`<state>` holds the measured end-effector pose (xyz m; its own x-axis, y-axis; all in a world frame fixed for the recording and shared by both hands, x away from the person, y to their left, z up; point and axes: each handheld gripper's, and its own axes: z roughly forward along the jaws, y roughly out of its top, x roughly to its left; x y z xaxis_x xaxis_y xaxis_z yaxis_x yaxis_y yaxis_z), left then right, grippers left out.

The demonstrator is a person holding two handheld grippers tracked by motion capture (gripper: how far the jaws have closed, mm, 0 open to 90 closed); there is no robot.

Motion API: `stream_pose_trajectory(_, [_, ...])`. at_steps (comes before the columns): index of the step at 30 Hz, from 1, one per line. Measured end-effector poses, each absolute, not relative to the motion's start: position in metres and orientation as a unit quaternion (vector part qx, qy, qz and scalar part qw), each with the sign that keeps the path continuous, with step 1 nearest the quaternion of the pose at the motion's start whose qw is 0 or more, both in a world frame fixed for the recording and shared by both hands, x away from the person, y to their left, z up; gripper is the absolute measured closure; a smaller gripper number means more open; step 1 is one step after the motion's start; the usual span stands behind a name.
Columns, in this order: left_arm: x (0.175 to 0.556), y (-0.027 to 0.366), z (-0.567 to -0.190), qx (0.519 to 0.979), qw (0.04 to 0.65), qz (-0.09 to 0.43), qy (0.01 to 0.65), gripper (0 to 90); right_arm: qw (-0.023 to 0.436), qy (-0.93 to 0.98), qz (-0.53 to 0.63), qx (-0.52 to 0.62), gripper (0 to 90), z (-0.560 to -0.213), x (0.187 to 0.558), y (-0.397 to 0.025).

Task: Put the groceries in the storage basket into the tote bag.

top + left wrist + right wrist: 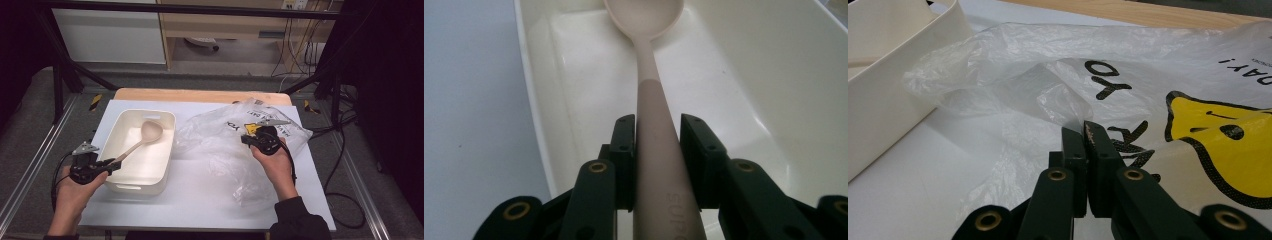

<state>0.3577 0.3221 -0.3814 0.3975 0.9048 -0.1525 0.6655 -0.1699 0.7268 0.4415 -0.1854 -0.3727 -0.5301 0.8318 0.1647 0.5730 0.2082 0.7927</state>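
Observation:
A beige spoon (151, 131) lies slanted in a white rectangular tub (167, 150), bowl toward the far end. My left gripper (114, 164) is at the tub's near left corner, shut on the spoon's handle. In the left gripper view the handle (651, 100) runs between both jaws of the gripper (656, 120), over the tub's floor (774, 75). A crumpled clear plastic bag (215, 145) with black letters and a yellow print lies right of the tub. My right gripper (246, 138) rests on it. In the right gripper view the gripper (1084, 125) pinches a fold of the bag (1013, 60).
Tub and bag sit on a white board (200, 200) laid over a wooden tabletop (200, 95). The tub's wall (893, 85) stands close to the bag's left edge. Black frame posts and cables (345, 165) flank the table on the right.

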Motion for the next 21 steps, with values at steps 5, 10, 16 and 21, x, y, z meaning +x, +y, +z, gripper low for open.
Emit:
stream_pose_trajectory(5, [0.354,0.323,-0.372,0.742,0.389,0.169,0.519,69.0,0.152,0.762,0.429,0.46,89.8,-0.372,0.442,-0.186])
stream_pose_trajectory(10, [0.35,0.321,-0.362,0.734,0.408,0.184,0.512,69.0,0.152,0.762,0.429,0.46,90.0,-0.372,0.441,-0.185])
stream_pose_trajectory(16, [0.35,0.314,-0.36,0.737,0.414,0.183,0.502,69.0,0.153,0.765,0.429,0.455,90.0,-0.372,0.441,-0.184])
stream_pose_trajectory(21, [0.348,0.311,-0.355,0.739,0.42,0.182,0.495,69.0,0.155,0.762,0.433,0.456,90.0,-0.371,0.441,-0.185])
